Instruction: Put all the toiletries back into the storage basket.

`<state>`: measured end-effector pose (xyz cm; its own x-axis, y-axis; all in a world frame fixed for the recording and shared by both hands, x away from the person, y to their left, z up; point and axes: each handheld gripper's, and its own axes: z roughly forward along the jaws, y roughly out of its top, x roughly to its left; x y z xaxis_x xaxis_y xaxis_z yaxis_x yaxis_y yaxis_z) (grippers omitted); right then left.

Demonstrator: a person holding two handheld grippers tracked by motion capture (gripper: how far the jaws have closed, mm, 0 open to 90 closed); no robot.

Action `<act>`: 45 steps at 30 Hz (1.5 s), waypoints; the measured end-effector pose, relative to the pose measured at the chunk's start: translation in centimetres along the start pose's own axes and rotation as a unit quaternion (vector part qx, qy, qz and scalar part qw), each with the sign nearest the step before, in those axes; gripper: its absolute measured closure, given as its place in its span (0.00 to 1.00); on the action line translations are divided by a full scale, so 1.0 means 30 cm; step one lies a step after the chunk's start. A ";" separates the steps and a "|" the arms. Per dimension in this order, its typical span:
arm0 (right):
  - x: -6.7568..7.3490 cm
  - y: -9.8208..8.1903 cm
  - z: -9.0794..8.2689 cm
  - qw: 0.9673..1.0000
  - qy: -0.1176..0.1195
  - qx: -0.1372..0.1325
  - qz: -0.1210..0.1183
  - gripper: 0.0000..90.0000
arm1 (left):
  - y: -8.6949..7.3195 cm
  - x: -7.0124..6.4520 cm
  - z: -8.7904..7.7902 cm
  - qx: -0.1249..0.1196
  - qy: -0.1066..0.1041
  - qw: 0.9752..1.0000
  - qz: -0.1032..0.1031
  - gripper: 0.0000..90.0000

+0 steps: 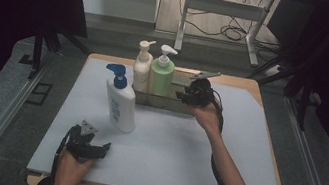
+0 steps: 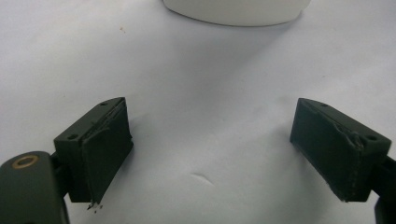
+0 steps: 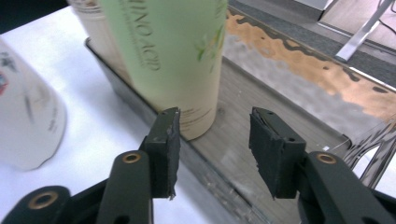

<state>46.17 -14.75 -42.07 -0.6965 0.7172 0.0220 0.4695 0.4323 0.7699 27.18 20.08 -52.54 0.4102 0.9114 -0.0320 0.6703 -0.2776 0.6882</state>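
Observation:
A white pump bottle with a blue pump head (image 1: 120, 100) stands on the pale mat; its base (image 2: 236, 10) shows at the top of the left gripper view. A cream pump bottle (image 1: 142, 66) and a green pump bottle (image 1: 161, 74) stand in a shallow metal tray (image 1: 178, 106). My left gripper (image 1: 103, 149) rests open near the front edge of the mat, nothing between its jaws (image 2: 212, 149). My right gripper (image 1: 183, 96) hovers open just right of the green bottle (image 3: 170, 51), over the tray's rim (image 3: 219, 182), jaws (image 3: 215, 144) holding nothing.
The table (image 1: 254, 87) has a wooden edge past the pale mat (image 1: 192, 158). A dark curtain frame and tripod legs (image 1: 43, 47) stand at both sides. A desk frame and cables (image 1: 233, 30) sit on the floor behind. The tray's right half (image 3: 289, 107) holds nothing.

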 end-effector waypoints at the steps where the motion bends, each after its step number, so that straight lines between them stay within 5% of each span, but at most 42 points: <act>1: 0.003 -0.004 -0.005 1.000 0.001 -0.001 -0.002 0.56 | 0.000 0.000 0.000 0.000 0.000 1.000 0.000 0.13; 21: 0.075 -0.128 -0.079 0.999 0.023 -0.004 -0.026 0.38 | 0.000 0.001 0.000 0.000 -0.001 1.000 0.000 0.13; 31: 0.120 -0.201 -0.113 0.998 0.020 0.014 -0.057 0.19 | 0.001 0.001 -0.001 0.001 -0.001 1.000 0.000 0.13; 45: 0.149 -0.315 -0.176 0.999 0.025 0.014 -0.041 0.06 | 0.004 0.001 -0.003 0.002 0.000 1.000 -0.001 0.16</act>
<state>35.76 -18.51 -45.89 -0.7585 0.6516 -0.0085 0.4242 0.5036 0.7526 27.22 20.11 -52.39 0.4084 0.9122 -0.0328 0.6742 -0.2772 0.6845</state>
